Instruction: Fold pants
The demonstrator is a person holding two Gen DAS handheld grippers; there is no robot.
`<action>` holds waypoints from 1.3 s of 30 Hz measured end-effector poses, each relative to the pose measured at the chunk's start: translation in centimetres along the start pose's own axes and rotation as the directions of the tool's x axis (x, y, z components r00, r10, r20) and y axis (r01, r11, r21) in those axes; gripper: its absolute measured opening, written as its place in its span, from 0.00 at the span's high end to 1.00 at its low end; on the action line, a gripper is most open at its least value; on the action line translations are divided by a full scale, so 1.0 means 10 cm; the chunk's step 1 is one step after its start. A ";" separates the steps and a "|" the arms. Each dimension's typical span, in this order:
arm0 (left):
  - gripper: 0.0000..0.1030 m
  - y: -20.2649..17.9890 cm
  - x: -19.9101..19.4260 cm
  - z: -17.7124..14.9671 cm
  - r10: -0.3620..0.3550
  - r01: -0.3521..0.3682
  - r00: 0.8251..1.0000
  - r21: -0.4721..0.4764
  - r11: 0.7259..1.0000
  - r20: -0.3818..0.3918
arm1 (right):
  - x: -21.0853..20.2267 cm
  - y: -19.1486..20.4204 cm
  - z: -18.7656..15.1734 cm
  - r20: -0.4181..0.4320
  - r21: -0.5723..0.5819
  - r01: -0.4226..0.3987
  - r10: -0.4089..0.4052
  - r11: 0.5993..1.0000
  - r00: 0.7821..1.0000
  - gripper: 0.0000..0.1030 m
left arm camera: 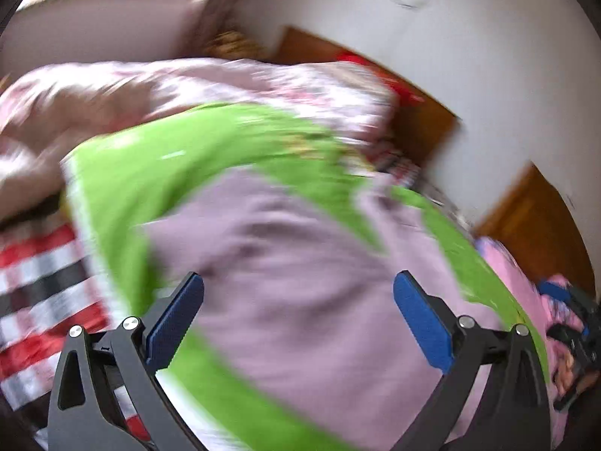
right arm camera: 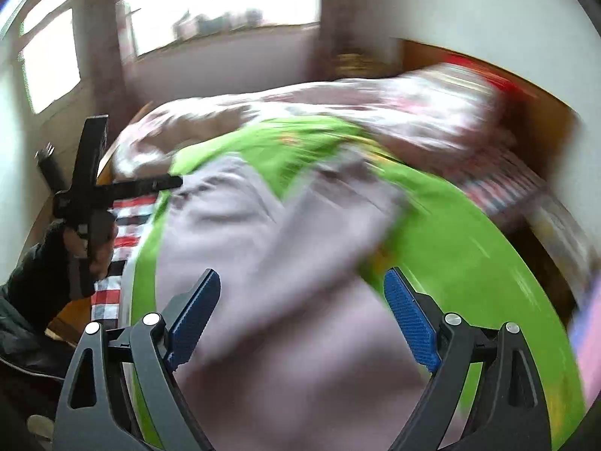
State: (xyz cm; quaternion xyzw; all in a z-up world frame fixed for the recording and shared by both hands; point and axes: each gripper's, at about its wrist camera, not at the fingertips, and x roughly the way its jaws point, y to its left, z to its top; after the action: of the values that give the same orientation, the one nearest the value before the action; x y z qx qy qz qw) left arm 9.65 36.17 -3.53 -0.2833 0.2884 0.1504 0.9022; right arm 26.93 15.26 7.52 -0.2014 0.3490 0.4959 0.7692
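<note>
The pale mauve pants (left arm camera: 300, 263) are spread on a green sheet (left arm camera: 124, 173) that covers the bed, with the two legs seen running away from the cameras. Both views are heavily smeared, so the exact lie of the waistband cannot be made out; it is probably nearest the cameras.

The left claw (left arm camera: 298, 293) is spread wide above the pants with nothing between its blue pads (left arm camera: 174, 319). The right claw (right arm camera: 300, 291) is likewise spread and empty.

Trouble is most likely to be caused by a badly placed grab. If the cloth is pinched with the claws misaligned, the green sheet could be caught together with the pants, and the sheet would then be dragged up into the fold. A single layer of fabric could also be taken instead of both, so that the fold would come out skewed.

Open room is given over the middle of the bed. It is closed at the far side by a heaped floral quilt (left arm camera: 225, 82) and a wooden headboard (left arm camera: 424, 120). On the left the green sheet ends over a red checked cover (left arm camera: 41, 282), close to the bed's edge, where little margin is left.
</note>
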 end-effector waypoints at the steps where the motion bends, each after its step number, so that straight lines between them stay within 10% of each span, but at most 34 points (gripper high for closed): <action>1: 0.03 0.24 0.03 0.03 0.011 -0.011 1.000 -0.049 0.999 -0.009 | 0.25 0.03 0.20 -0.023 -0.031 -0.049 0.049 0.998 0.999 0.22; 9: 0.22 0.74 0.42 0.16 -0.077 0.062 0.995 -0.222 0.973 -0.062 | 2.09 0.40 1.24 -0.249 -0.116 -0.282 0.247 0.952 0.937 0.47; 15: 0.25 0.78 0.61 0.14 -0.064 0.048 0.995 -0.210 0.976 -0.071 | 2.57 0.54 1.32 -0.314 -0.132 -0.342 0.289 0.930 0.905 0.62; 16: 0.36 0.79 0.62 0.13 -0.051 0.037 0.997 -0.206 0.978 -0.065 | 2.56 0.54 1.31 -0.315 -0.133 -0.358 0.303 0.924 0.900 0.74; 18: 0.90 0.81 0.62 0.15 -0.019 0.008 0.998 -0.177 0.984 -0.060 | 2.47 0.61 1.30 -0.288 -0.185 -0.339 0.279 0.922 0.916 0.85; 20: 0.95 0.84 0.54 0.22 -0.063 0.055 0.997 -0.183 0.982 -0.041 | 2.39 0.64 1.35 -0.256 -0.210 -0.316 0.260 0.925 0.931 0.86; 26: 0.95 0.64 0.33 0.58 -0.037 0.041 0.998 -0.075 0.996 0.049 | 2.26 0.69 1.70 -0.154 -0.250 -0.231 0.197 0.940 0.968 0.88; 32: 0.88 0.98 0.75 0.39 0.016 -0.024 0.999 -0.165 0.986 -0.050 | 2.78 0.62 1.49 -0.236 -0.140 -0.242 0.205 0.960 0.950 0.79; 34: 0.71 0.95 0.61 0.40 0.067 -0.071 0.997 -0.155 0.985 -0.034 | 2.69 0.50 1.54 -0.242 -0.070 -0.281 0.256 0.957 0.936 0.52; 36: 0.21 0.88 0.39 0.46 0.227 -0.222 0.974 -0.149 0.964 0.018 | 2.36 0.32 1.62 -0.166 -0.029 -0.271 0.263 0.962 0.950 0.38; 39: 0.16 0.65 0.02 0.49 0.220 -0.201 0.966 -0.141 0.969 0.133 | 1.73 -0.17 1.58 -0.043 0.028 -0.205 0.206 0.978 0.978 0.38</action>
State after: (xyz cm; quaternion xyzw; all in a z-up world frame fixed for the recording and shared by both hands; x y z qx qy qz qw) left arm 9.08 44.30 -3.12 -0.2957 0.2395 0.2841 0.8801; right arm 38.40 35.66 5.43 -0.1665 0.3910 0.5640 0.7080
